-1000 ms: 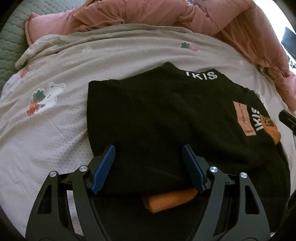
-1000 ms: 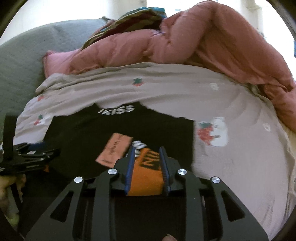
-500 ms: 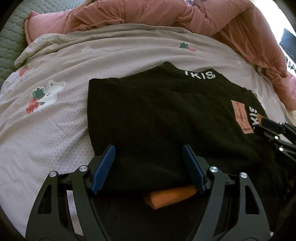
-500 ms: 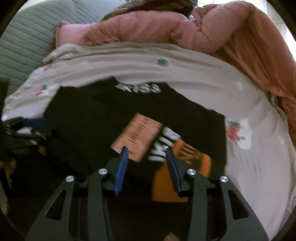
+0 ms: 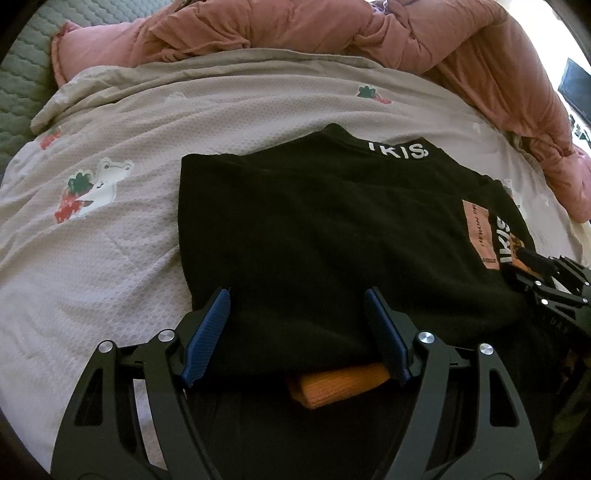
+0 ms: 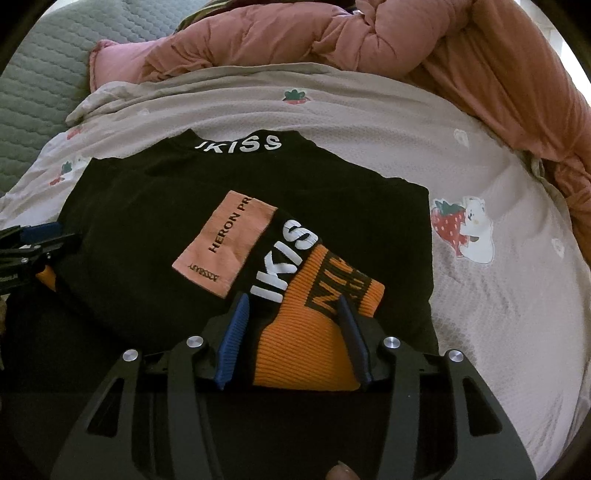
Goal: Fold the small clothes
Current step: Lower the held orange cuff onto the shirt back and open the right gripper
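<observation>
A small black sweater (image 5: pixel 314 236) with white lettering at the collar lies folded on the bed; it also shows in the right wrist view (image 6: pixel 147 236). Its sleeves are folded in, with an orange cuff (image 5: pixel 340 382) at the near edge and another orange cuff (image 6: pixel 325 332) beside a pink label (image 6: pixel 225 243). My left gripper (image 5: pixel 297 308) is open over the sweater's near left edge, holding nothing. My right gripper (image 6: pixel 291 306) is open with its jaws either side of the orange cuff, over the near right edge. It shows at the right of the left wrist view (image 5: pixel 546 277).
The sweater rests on a beige quilt (image 5: pixel 110 258) printed with strawberries and bears. A bunched pink duvet (image 5: pixel 369 29) lies along the far side and right. A grey-green quilted surface (image 6: pixel 33 81) is at the far left.
My right gripper opened, releasing the orange cuff, and moved over the sweater's right side. The left gripper stayed open and nearly still.
</observation>
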A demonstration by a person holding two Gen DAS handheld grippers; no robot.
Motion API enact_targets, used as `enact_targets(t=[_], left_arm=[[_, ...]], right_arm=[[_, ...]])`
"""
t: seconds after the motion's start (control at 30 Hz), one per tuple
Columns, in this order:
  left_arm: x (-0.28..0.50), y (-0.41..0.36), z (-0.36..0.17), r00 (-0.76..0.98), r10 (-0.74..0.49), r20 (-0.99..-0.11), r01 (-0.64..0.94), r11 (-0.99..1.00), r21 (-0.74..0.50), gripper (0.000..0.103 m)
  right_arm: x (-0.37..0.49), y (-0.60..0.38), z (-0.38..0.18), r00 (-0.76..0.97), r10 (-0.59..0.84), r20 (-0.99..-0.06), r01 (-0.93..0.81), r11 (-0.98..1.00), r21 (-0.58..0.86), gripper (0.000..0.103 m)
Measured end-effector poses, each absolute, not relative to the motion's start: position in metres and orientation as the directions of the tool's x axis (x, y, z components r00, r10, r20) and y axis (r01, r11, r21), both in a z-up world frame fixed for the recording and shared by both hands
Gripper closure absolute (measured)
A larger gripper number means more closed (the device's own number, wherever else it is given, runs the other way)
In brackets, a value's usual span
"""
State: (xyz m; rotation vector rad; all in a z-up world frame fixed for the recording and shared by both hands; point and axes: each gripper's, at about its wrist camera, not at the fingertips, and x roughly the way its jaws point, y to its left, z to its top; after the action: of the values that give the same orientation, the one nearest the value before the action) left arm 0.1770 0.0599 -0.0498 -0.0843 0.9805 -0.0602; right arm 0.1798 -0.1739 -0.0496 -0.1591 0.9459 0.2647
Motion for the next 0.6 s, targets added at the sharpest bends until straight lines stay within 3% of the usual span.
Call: enact_targets(t=[0.6], left_arm=[[0.161,0.068,-0.033,0.588,-0.112,-0.801,-0.006,0.990,-0.142,0.036]], right_arm=[[0.165,-0.169,-0.031,0.562,0.192,-0.805,-0.299,0.954,0.019,0.047]])
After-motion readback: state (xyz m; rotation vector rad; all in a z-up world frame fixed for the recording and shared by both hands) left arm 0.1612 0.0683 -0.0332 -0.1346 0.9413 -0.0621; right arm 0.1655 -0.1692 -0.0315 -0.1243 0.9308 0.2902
